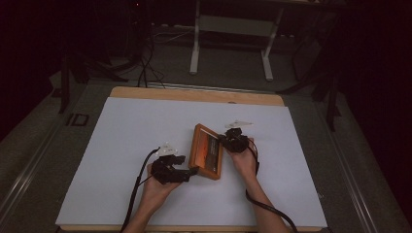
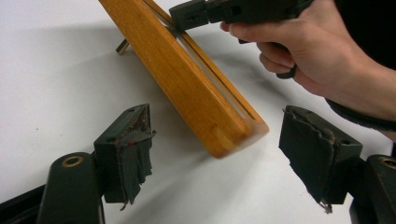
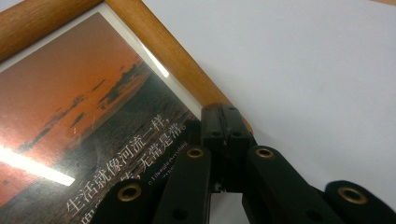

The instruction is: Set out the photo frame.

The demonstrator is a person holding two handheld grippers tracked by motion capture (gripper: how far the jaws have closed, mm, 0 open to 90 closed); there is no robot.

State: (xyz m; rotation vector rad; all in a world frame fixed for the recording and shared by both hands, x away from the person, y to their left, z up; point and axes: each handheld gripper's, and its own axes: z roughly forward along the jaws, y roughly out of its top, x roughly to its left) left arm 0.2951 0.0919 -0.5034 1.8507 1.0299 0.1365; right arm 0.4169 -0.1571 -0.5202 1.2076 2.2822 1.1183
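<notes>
In the left gripper view, the left gripper (image 2: 217, 154) is standing with its jaws spread wide; nothing is being pressed by its tape-wrapped pads (image 2: 135, 154), and the near corner of the wooden picture frame (image 2: 187, 88) is sitting just ahead of the gap between them, apart from both pads; the frame is leaning tilted on the white table sheet (image 2: 51, 79), with its small metal stand leg (image 2: 122, 46) poking out behind it on the far side. Beyond that corner, the right gripper (image 2: 194, 16) is clamping the frame's upper edge, and the person's right hand (image 2: 303, 51) is wrapping around its handle.

In the right gripper view, the right gripper (image 3: 226, 123) is holding its jaws drawn together on the frame's wooden rim; just left of the fingertips the print of an orange sunset with white lettering is showing under glass, and to their right the bare sheet is lying.

From the high view, the left hand (image 1: 158, 187) is keeping the left gripper (image 1: 187, 174) just beside the frame's (image 1: 206, 151) near left corner; the right gripper (image 1: 227, 141) is gripping the frame's right edge, near the middle of the sheet; beyond the fingers the wooden table edge (image 1: 194, 93) is running across, with a dim floor and white desk legs (image 1: 195, 43) farther off.
</notes>
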